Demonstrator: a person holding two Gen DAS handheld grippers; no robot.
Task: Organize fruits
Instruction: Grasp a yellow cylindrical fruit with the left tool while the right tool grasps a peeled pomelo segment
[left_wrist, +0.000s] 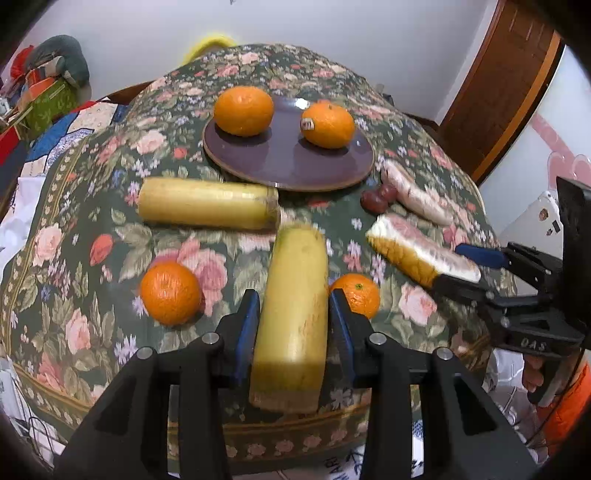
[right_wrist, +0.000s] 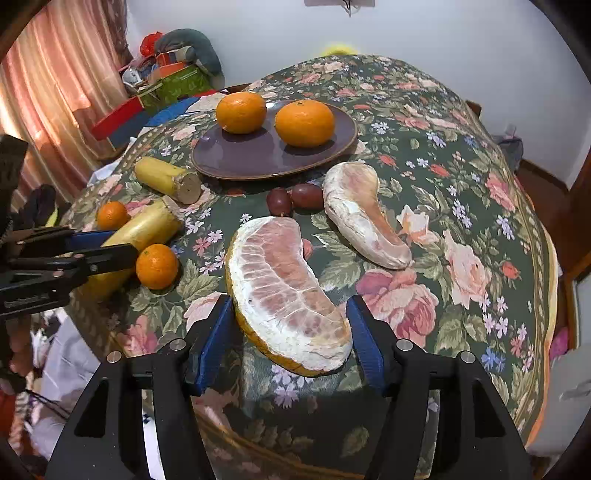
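Presently, left claw (left_wrist: 293, 314) clenched on a sugarcane piece (left_wrist: 291, 317) near the desk's (left_wrist: 74, 258) front edge; right claw (right_wrist: 291, 332) straddled a pomelo wedge (right_wrist: 288, 295), contact unclear. Two oranges (left_wrist: 243, 110) sat on the plate (left_wrist: 288, 166).

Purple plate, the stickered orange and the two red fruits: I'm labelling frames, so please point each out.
purple plate (left_wrist: 280, 162), left wrist view, bare centre.
stickered orange (left_wrist: 330, 127), left wrist view, peel beside sticker.
two red fruits (right_wrist: 306, 195), right wrist view, right fruit's skin.
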